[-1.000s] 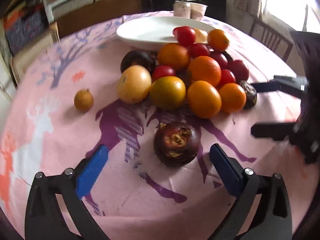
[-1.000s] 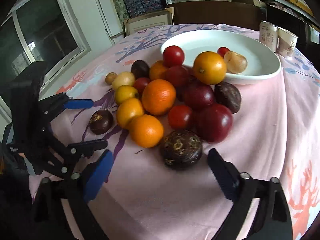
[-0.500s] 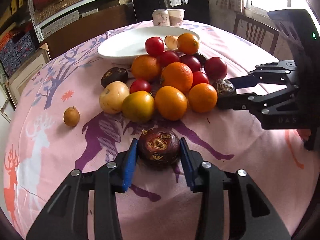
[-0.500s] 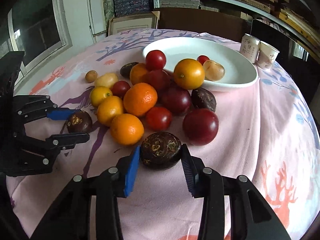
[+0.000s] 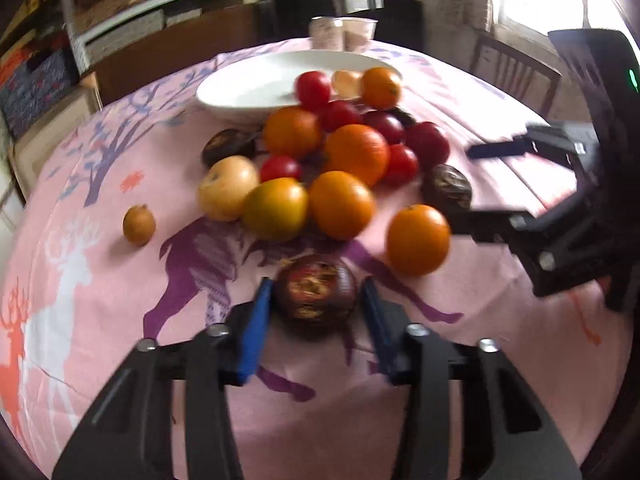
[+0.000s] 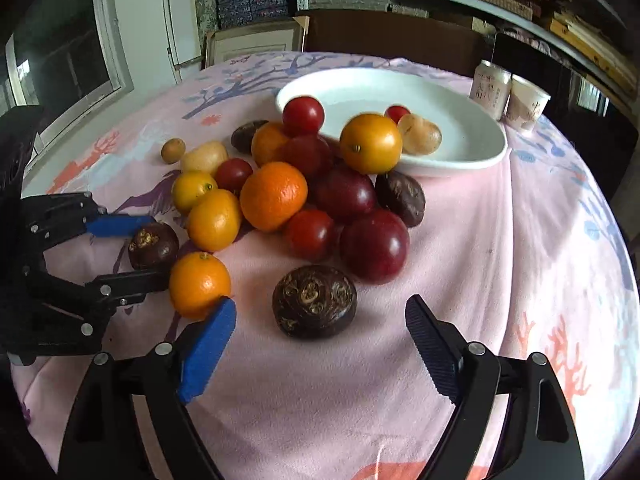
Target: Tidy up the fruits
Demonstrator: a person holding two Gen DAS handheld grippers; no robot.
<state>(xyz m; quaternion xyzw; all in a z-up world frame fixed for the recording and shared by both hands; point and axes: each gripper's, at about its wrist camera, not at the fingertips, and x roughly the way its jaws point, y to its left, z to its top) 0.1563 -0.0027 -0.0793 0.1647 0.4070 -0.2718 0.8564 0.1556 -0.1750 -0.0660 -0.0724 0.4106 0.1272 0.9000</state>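
Note:
A pile of oranges (image 6: pixel 274 196), red tomatoes (image 6: pixel 310 234), plums (image 6: pixel 374 246) and dark fruits lies on the pink tablecloth (image 6: pixel 500 240) before a white plate (image 6: pixel 460 132). My left gripper (image 5: pixel 316 284) is shut on a dark purple fruit (image 5: pixel 316 300) that rests on the cloth. The right wrist view also shows the left gripper (image 6: pixel 156 248) with that fruit (image 6: pixel 154 244) in it. My right gripper (image 6: pixel 320 302) is opening its jaws wide around a second dark fruit (image 6: pixel 314 302), and neither pad touches it. A loose orange (image 6: pixel 199 284) sits against its blue left pad (image 6: pixel 208 344).
The plate holds a small tomato (image 6: pixel 397 113) and a pale fruit (image 6: pixel 420 134). Two paper cups (image 6: pixel 508 96) stand behind it. A small brown fruit (image 5: pixel 139 224) lies alone at the left. A chair (image 5: pixel 516 72), shelves and cardboard boxes surround the round table.
Both grippers closed on dark fruits; the right one has since opened wide and left its fruit on the cloth. One orange has come away from the pile. The left grip holds.

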